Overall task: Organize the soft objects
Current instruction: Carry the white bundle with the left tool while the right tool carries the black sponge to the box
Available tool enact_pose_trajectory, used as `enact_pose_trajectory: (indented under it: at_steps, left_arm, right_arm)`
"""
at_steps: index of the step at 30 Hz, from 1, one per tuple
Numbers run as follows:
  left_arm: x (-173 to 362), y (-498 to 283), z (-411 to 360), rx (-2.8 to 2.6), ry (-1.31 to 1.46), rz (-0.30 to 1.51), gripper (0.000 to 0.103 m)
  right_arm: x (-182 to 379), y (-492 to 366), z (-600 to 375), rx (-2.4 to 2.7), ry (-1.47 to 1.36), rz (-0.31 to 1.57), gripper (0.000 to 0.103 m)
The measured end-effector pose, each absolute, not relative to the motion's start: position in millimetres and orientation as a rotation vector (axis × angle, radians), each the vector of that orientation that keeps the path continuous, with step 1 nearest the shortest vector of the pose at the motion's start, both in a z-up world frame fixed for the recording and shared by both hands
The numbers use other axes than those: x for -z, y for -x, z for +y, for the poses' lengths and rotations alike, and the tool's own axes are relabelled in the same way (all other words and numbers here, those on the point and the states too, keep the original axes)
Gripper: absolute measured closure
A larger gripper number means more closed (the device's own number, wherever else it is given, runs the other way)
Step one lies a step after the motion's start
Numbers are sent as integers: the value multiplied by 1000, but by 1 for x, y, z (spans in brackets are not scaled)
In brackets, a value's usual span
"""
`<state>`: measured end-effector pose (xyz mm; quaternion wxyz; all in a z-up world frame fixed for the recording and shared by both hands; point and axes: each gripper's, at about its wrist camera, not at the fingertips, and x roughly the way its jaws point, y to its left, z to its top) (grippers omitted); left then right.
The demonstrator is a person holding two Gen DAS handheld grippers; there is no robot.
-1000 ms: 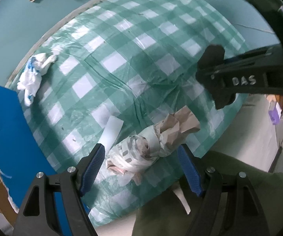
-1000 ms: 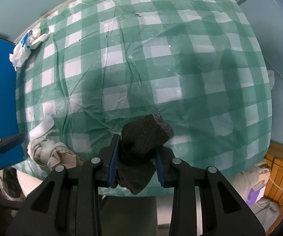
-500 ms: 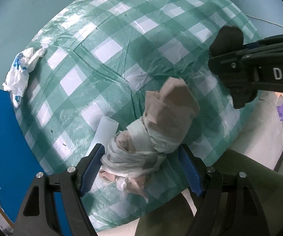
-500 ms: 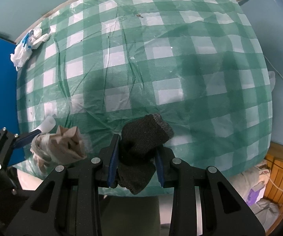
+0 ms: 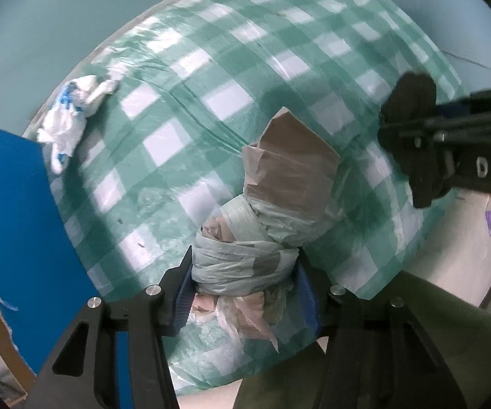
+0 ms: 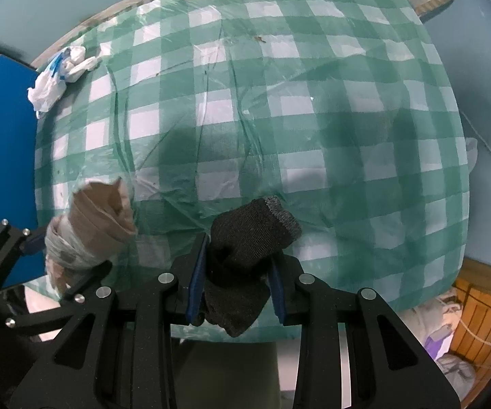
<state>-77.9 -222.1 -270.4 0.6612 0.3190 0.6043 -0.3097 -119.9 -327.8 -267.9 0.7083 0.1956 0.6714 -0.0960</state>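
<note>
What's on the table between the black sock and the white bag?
Nothing: only bare checked cloth lies between the sock and the bag, in the right wrist view.

checked tablecloth (image 6: 279, 109) lies open; crumpled white bag (image 6: 58, 75) blocks far-left corner.

A green-and-white checked plastic cloth (image 6: 279, 109) covers the bench, standing on a teal floor (image 5: 41, 34). A blue board (image 5: 24, 211) leans at its left; wooden slats (image 6: 477, 310) show lower right.

Dim, bluish light; soft shadows on the tablecloth (image 6: 313, 102); fisheye-bent edges, slight motion blur.
</note>
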Motion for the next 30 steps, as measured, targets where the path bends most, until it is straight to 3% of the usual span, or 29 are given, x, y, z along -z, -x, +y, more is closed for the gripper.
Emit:
enact_pose_trajectory:
  at_steps: [30]
  left_arm:
    - [178,13,-171,511,-440,1318,50]
  right_arm:
    - [190,81,-298,110,-255,1402,72]
